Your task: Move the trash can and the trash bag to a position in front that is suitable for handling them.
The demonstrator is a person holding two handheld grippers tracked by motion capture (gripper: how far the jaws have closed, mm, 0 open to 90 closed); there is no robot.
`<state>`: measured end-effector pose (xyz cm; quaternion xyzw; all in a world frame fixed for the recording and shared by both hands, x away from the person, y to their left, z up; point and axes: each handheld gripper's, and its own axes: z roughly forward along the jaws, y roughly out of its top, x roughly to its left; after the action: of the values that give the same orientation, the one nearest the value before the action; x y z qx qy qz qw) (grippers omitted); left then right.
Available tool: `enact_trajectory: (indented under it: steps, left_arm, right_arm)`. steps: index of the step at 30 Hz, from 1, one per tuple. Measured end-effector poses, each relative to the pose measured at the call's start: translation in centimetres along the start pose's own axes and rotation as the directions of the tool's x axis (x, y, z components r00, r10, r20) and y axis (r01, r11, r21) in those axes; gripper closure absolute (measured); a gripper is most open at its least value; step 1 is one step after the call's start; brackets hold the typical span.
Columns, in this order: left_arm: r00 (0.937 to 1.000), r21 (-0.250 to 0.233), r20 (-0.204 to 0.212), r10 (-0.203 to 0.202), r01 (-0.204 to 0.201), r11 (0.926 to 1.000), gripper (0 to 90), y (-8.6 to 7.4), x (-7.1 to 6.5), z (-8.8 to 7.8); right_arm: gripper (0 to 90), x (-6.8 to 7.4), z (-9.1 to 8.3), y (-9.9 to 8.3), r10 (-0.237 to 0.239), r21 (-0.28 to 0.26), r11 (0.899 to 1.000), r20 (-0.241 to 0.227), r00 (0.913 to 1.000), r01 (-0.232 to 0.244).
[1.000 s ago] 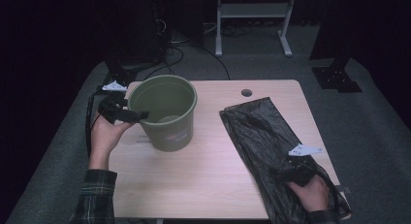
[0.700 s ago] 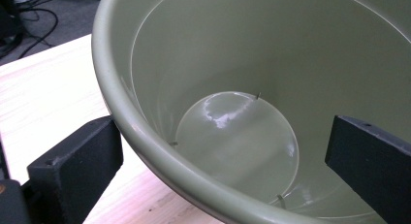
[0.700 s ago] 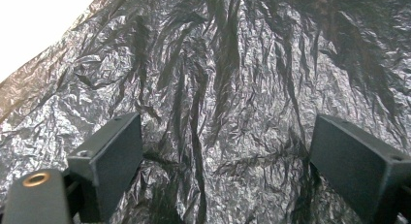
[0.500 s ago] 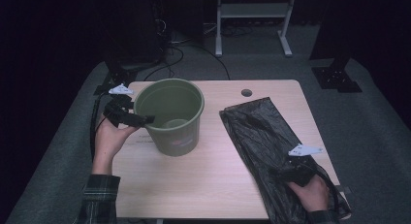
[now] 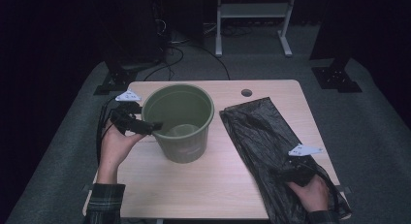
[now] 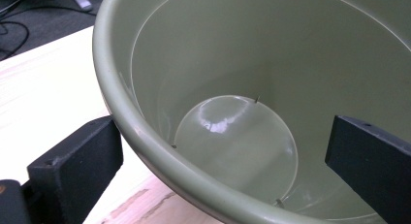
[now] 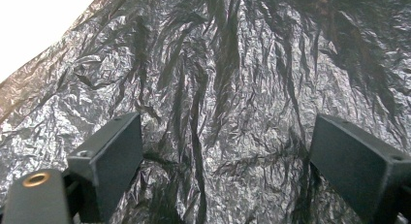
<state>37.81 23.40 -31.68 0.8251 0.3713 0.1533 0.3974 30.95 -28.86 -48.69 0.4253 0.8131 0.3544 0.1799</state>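
Bucket [image 5: 180, 122], olive green and round, stands upright on the left half of the worktop [image 5: 213, 185], its mouth open to the camera above.

Near edge, right: the right hand [image 5: 310, 192] enters from the bottom of the high view and rests low on the near end of the black plastic bag [image 5: 266, 141]. The right tongs [image 5: 283, 171] point forward and to the left along the bag. In the right gripper view the two jaws stand wide apart over the crinkled film, with nothing pinched between them; the pads do not press on the bag.

Near edge, left: a forearm in a plaid sleeve [image 5: 104, 209] reaches forward, the left hand [image 5: 116, 146] raised at the bucket's left side. The left tongs [image 6: 223, 161] point rightward across the rim. In the left gripper view one jaw stands outside the wall and the other inside the bucket, the rim passing between them. The jaws are spread, with a clear gap from the inner jaw to the wall; no clamping is visible.

Condition of the bucket: smooth, glossy plastic with a rolled rim and tapering walls; the flat circular bottom catches a reflection. It is empty.

Condition of the bag: flat, creased, laid diagonally on the right half of the worktop, well apart from the bucket.

Far edge: a small round hole [image 5: 246, 93] in the worktop.
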Motion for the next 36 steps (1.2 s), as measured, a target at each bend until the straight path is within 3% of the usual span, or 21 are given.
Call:
enact_trajectory:
  steps: [16, 36]
  left_arm:
    - [0.9957, -0.001, 0.07, 0.06, -0.061, 0.9982, 0.0, 0.3, -3.7, 0.8]
    - [0.9857, -0.031, 0.137, 0.099, -0.096, 0.9949, 0.0, -0.4, -7.4, 1.1]
  right_arm:
    - [10.8, 0.1, -0.1, -0.1, 0.002, -0.001, 1.0, 0.005, 1.0, -0.002]
    - [10.8, 0.1, -0.1, -0.1, 0.005, 0.001, 1.0, 0.003, 1.0, -0.005]
